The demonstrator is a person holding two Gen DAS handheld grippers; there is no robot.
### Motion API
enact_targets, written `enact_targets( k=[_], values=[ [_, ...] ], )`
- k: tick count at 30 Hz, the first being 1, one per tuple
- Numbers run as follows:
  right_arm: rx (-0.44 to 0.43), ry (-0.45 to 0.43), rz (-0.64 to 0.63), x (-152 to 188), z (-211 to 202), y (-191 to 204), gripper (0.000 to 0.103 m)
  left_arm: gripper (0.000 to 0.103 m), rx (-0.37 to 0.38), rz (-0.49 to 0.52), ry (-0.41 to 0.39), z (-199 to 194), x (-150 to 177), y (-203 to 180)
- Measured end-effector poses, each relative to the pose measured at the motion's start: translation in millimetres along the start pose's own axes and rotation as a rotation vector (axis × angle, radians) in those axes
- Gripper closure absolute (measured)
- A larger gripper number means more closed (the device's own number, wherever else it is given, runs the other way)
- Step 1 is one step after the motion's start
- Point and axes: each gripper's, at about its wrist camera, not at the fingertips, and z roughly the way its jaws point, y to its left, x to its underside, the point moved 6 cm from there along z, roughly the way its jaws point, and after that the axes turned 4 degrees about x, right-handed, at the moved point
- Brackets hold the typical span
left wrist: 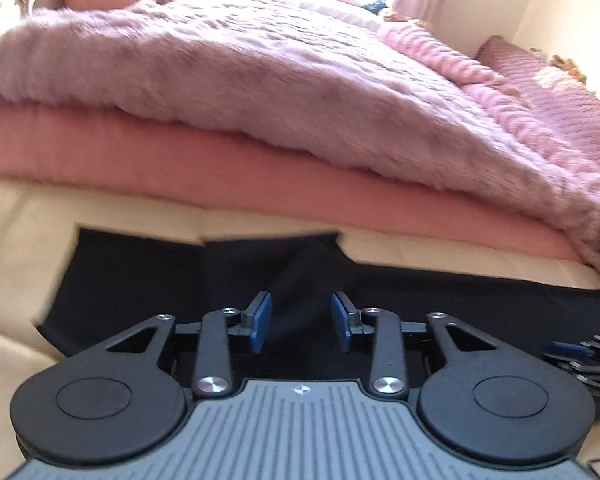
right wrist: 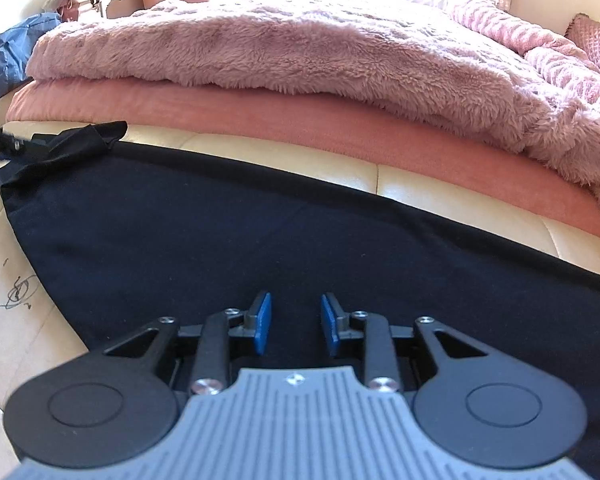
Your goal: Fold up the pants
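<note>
Partly blurred, dark pants (left wrist: 132, 280) cropped at edges, left hand-held gripper (left wrist: 301, 322) agape.

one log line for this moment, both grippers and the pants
left gripper: open, over pants | right gripper: open, over pants | pants: dark, spread on cream surface | fold: not yet gripped

The dark pants (right wrist: 260, 240) run out of frame to the right of the right claw (right wrist: 296, 322); each claw's body hides the cloth beneath it. The left wrist view is motion-blurred, softening the fluffy blanket (left wrist: 260, 80).
</note>
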Motion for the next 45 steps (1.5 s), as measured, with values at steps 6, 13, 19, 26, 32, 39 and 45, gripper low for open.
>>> enact_targets(
  k=[6,13,19,26,32,39,45],
  values=[
    [-0.001,-0.004,-0.003,1,0,2,0.075,0.063,0.019,0.129,0.099,31,-1,-2],
    [-0.008,-0.005,-0.007,1,1,1,0.074,0.101,0.056,0.145,0.053,30,-1,-14],
    [-0.010,-0.005,-0.022,2,1,2,0.074,0.101,-0.042,-0.093,-0.136,-29,-9,32],
    [-0.006,-0.004,-0.025,2,1,4,0.074,0.101,-0.207,-0.282,-0.114,-53,19,108],
    [-0.008,0.006,-0.035,1,1,5,0.074,0.101,-0.253,-0.332,-0.053,-50,39,126],
    [-0.011,0.021,-0.041,-1,3,6,0.074,0.076,-0.253,-0.541,-0.124,-73,49,144],
    [-0.003,0.019,-0.042,0,3,7,0.073,0.065,-0.118,-0.787,-0.182,-79,69,155]
  ],
)
